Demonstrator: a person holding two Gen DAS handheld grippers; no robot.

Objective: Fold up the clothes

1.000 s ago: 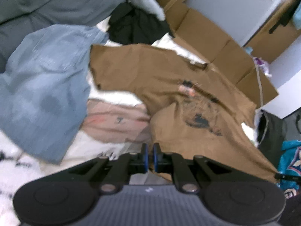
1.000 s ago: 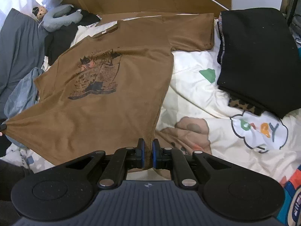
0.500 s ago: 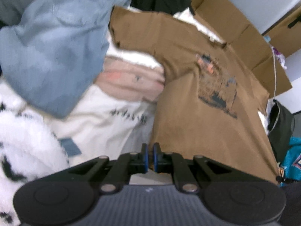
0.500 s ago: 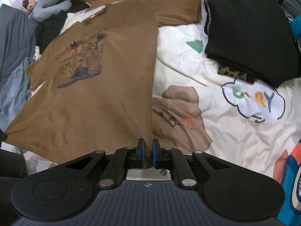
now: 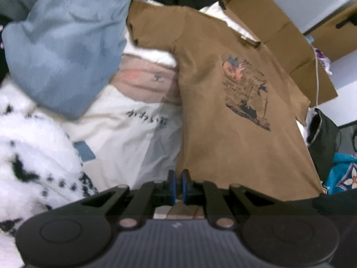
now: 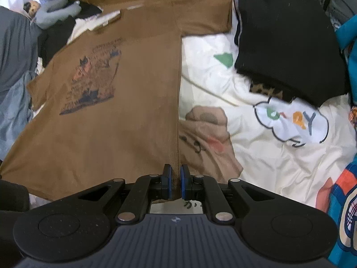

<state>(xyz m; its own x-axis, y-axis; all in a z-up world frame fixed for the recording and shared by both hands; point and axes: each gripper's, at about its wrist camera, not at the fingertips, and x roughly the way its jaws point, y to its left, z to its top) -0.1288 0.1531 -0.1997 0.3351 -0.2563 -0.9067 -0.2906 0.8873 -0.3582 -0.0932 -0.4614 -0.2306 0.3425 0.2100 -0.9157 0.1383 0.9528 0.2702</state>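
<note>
A brown T-shirt (image 5: 234, 116) with a dark printed picture on its chest lies spread face up over a cream bedsheet (image 5: 133, 138). My left gripper (image 5: 178, 186) is shut on the shirt's bottom hem at its left corner. In the right wrist view the same brown T-shirt (image 6: 125, 111) stretches away from me, and my right gripper (image 6: 176, 183) is shut on the hem at its right corner. The cloth is pulled taut and flat between both grips, with its sleeves and collar at the far end.
A light blue garment (image 5: 67, 51) and a fuzzy white-and-black blanket (image 5: 29, 156) lie to the left. A folded black pile (image 6: 287, 44) sits at the right, by a teal item (image 6: 348, 201). Cardboard (image 5: 279, 29) lines the far side. A grey soft toy (image 6: 53, 11) lies far left.
Both grippers have drawn the hem toward the near side and lower. The shirt, creased and bunched a second ago, now lies flat and stretched out on the sheet.
</note>
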